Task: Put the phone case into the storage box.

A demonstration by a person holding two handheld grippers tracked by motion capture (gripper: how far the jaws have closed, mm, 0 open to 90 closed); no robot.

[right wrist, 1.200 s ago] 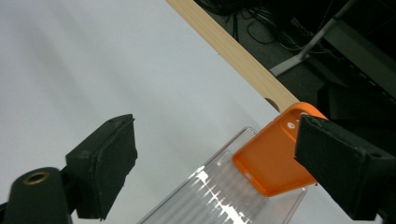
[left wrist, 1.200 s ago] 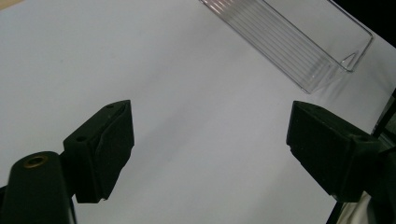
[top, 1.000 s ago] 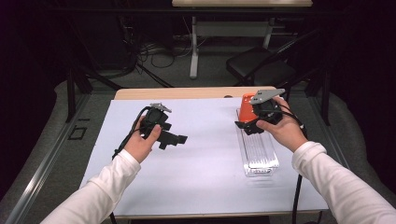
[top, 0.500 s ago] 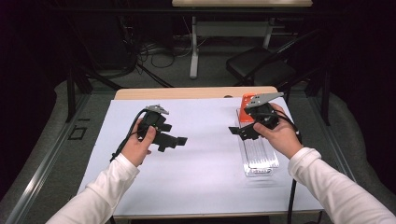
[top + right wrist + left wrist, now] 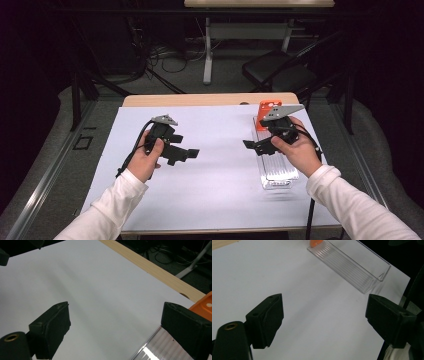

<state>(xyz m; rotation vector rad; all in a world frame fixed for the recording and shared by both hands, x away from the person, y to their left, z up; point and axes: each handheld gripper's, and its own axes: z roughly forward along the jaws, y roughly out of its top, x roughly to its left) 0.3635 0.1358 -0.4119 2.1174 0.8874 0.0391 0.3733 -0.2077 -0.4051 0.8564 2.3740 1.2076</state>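
Seen from the high view, a matte white rectangular table surface (image 5: 215, 185) with a pale wooden strip (image 5: 200, 99) along its far edge carries a clear, ribbed plastic tray (image 5: 278, 170), long and narrow, on the person's right side. An orange plastic piece (image 5: 266, 109) with small holes stands at the tray's far end. The black left gripper (image 5: 186, 154), held in the left hand (image 5: 145, 157), hovers over the left half of the white surface, well apart from the tray, its jaws pointing toward the centre. The black right gripper (image 5: 251, 145), held in the right hand (image 5: 295, 150), sits above the tray's far half, with a grey three-cornered plate (image 5: 283, 111) on top.

Left gripper view: two blocky black jaws stand wide apart with nothing between them; beyond them the clear ribbed tray (image 5: 352, 266) lies diagonally, its thin transparent walls and grooved floor plainly visible, with a sliver of the orange piece (image 5: 314, 242) at its far end.

Right gripper view: the jaws are likewise spread wide and hold nothing; the tray's ribbed floor (image 5: 160, 347) appears just beside the right-hand jaw, the orange piece (image 5: 203, 305) behind that jaw, and the grain of the wooden strip (image 5: 155, 270) crosses the upper right
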